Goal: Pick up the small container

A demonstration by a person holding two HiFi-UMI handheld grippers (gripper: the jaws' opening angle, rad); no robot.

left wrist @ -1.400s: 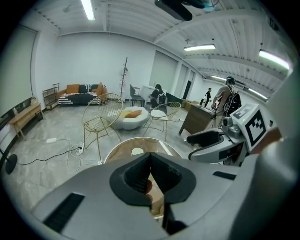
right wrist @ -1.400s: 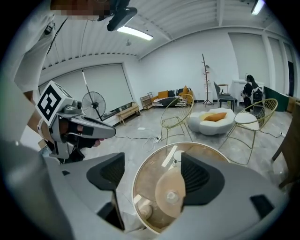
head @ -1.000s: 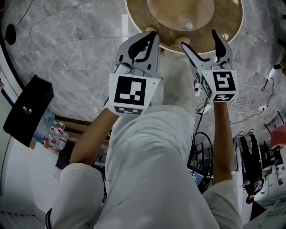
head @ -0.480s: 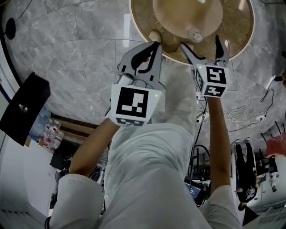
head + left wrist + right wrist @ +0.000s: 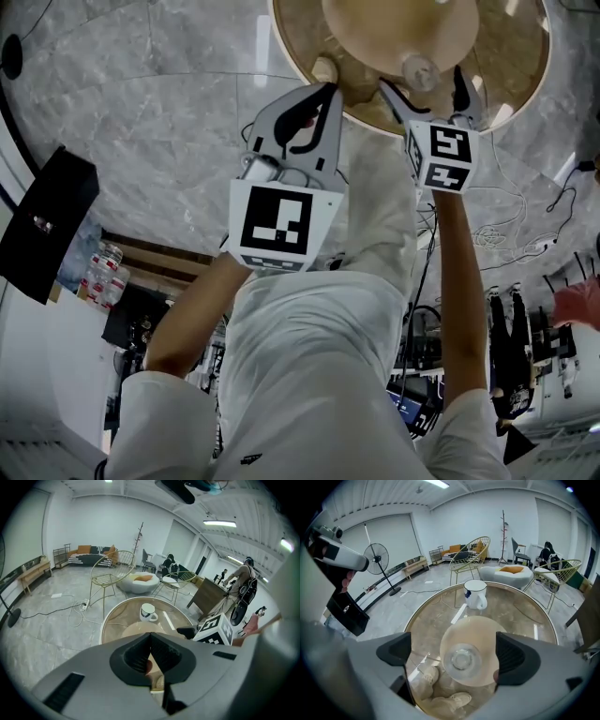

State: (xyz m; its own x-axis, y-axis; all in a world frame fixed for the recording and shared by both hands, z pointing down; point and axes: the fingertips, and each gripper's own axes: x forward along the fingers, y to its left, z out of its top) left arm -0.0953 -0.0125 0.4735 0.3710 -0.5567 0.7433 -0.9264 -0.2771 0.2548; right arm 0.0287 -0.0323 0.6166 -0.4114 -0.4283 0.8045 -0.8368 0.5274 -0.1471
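Clear and round, the small container [image 5: 461,660] is sitting on the glass surface [image 5: 431,620], just short of the white mug [image 5: 476,594]. You are framing it between your right gripper's [image 5: 424,86] jaws, which have just been opening wide and are not pressing it. You are holding your left gripper's [image 5: 323,94] jaws clenched together on nothing.

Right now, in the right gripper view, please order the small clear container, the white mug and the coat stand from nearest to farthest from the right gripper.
1. Small clear container: between the right gripper's jaws, which have just been opening; not gripped.
2. White mug: far side of the table.
3. Coat stand: far beyond the table, upper centre-right.
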